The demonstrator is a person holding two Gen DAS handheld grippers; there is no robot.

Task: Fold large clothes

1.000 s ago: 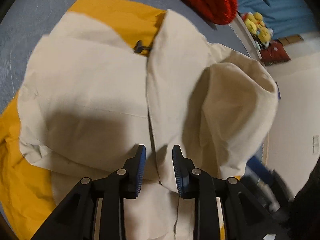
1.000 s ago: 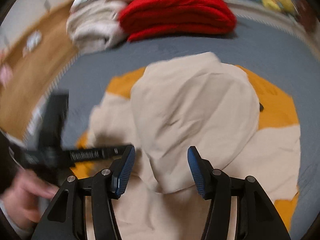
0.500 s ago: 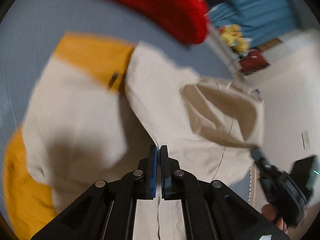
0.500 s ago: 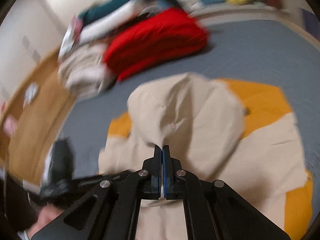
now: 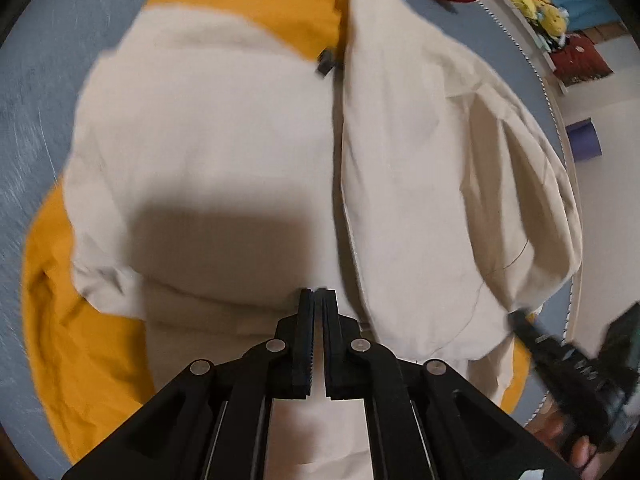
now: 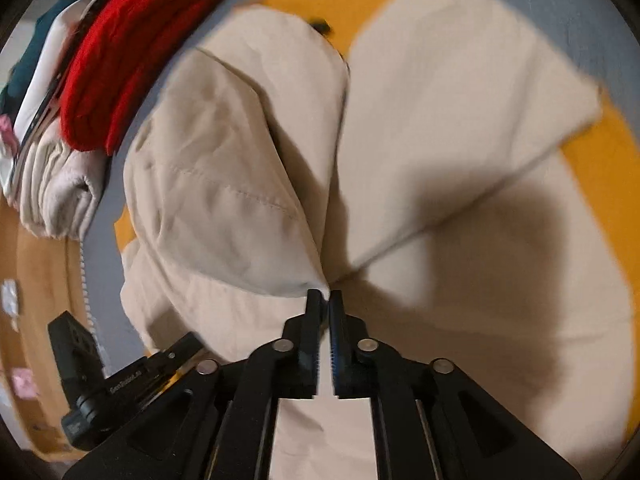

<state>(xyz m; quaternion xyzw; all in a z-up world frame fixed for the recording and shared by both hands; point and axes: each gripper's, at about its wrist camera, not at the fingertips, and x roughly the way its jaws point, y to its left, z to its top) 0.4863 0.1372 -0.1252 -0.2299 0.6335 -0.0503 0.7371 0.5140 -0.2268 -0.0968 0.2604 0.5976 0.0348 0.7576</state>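
A large cream and yellow garment (image 5: 224,152) lies on a blue-grey surface (image 5: 44,52). Its two cream halves are folded in and meet at a centre seam with a dark zipper pull (image 5: 326,60). My left gripper (image 5: 318,294) is shut on the cream fabric at the near edge, left of the seam. In the right wrist view the same garment (image 6: 448,112) fills the frame, and my right gripper (image 6: 325,295) is shut on a corner of the puffed cream flap (image 6: 224,184). Each gripper shows in the other's view, at the lower right (image 5: 576,368) and the lower left (image 6: 120,380).
A folded red garment (image 6: 132,44) and a stack of pale and teal clothes (image 6: 48,140) lie at the far side. Yellow plush toys (image 5: 540,8) and a purple object (image 5: 584,144) sit beyond the surface's edge. A wooden floor (image 6: 36,320) lies beside it.
Both grippers have gone from open to shut on the cream fabric. Both views have swung and drawn closer to the garment since half a second ago.
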